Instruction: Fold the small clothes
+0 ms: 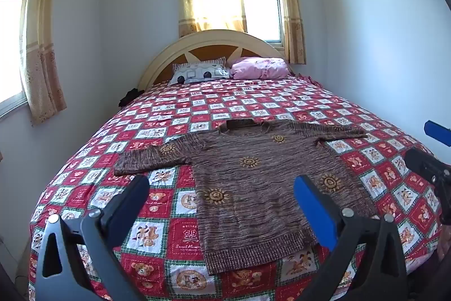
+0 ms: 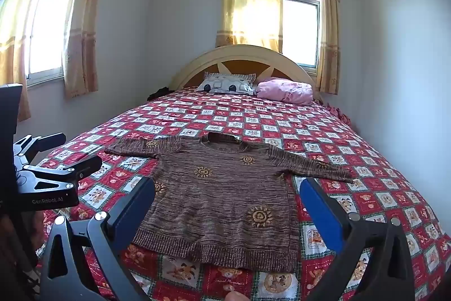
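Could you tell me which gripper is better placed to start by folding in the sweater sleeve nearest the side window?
Probably the left gripper: that sleeve lies just beyond its open fingers. The right gripper sits over the sweater body, nearer the opposite sleeve.

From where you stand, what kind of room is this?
A home bedroom, most likely: a large bed with a red patchwork cover, two pillows against its arched headboard, and curtained windows behind.

Left gripper (image 1: 222,193) fingers wide apart, right gripper (image 2: 227,196) likewise, both tilted downward
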Demonstrator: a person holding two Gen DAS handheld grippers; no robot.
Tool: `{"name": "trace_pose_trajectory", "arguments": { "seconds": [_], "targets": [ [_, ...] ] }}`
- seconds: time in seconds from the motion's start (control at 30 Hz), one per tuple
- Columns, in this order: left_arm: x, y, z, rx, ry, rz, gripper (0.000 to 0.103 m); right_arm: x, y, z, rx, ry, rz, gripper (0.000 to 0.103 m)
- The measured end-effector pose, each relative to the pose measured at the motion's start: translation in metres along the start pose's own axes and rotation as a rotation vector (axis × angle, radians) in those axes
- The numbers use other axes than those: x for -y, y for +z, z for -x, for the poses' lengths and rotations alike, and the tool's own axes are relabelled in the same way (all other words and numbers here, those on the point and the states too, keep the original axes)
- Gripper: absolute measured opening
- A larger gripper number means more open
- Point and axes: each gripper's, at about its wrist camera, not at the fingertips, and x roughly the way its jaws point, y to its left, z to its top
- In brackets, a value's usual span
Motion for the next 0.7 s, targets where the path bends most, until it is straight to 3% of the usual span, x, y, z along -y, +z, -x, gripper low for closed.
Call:
{"name": "trace_pose_trajectory", "arguments": {
  "seconds": [0.07, 0.3, 0.37, 0.7],
  "targets": [
    [0.003, 0.0, 0.002, 0.011, 0.02, -0.033, 0.103, -0.001, -0.003, -0.002, -0.002, -0.001, 0.0, 0.102],
    [0.003, 0.001, 0.017, 0.014, 0.004, 0.003, 0.103, 0.003, -0.007, -0.007, -0.028, -0.001, -0.012, 0.102],
    [-0.007, -0.002, -0.004, 0.002, 0.009, 0.006, 0.103, 0.004, -0.008, -0.011, -0.036, 0.002, -0.017, 0.102],
    [-0.008, 0.0, -0.003, 0.004, 0.009, 0.006, 0.103, 0.004, -0.01, -0.014, -0.043, -0.001, -0.019, 0.102]
  ]
}}
